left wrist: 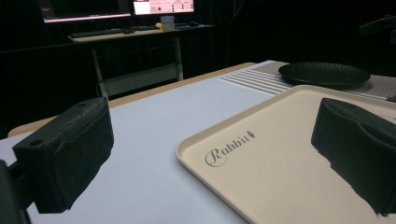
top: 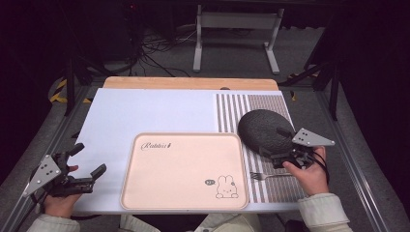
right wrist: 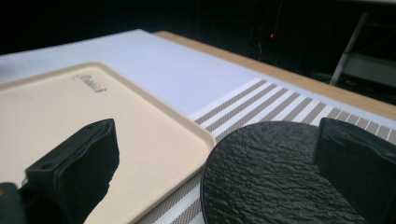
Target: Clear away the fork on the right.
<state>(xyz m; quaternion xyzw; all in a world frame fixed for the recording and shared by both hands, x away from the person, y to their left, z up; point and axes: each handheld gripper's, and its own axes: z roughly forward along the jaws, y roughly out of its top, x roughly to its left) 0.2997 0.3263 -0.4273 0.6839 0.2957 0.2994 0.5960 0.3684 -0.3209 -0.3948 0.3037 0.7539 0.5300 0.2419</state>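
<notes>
The black plate (top: 265,129) lay on the striped mat (top: 273,183), just ahead of the right gripper (top: 277,141), jaws spread. The beige tray (top: 183,170) sat beside the left gripper (top: 88,159), jaws spread too, nothing held.

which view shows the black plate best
The high view: the whole round black plate shows there, lying on the striped mat beside the tray. The right gripper view shows its rough surface close up but cut off. The left gripper view shows it edge-on, far off.
</notes>
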